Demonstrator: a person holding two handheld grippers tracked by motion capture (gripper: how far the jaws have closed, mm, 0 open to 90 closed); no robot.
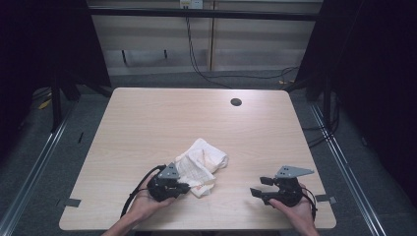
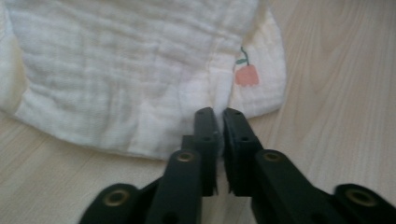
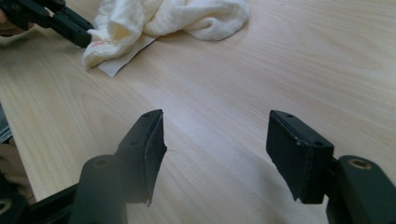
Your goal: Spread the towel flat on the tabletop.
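One crumpled white muslin cloth on one wooden table, my left gripper clamped on its hem at six o'clock, my right gripper wide apart, holding nothing.

The cloth lies on the table, between the left gripper and right gripper.

Your table is light wood, rounded corners; a dark round hole sits near its far edge; a crumpled white cloth lies on it near your side, left of middle; small orange flower print at its edge.
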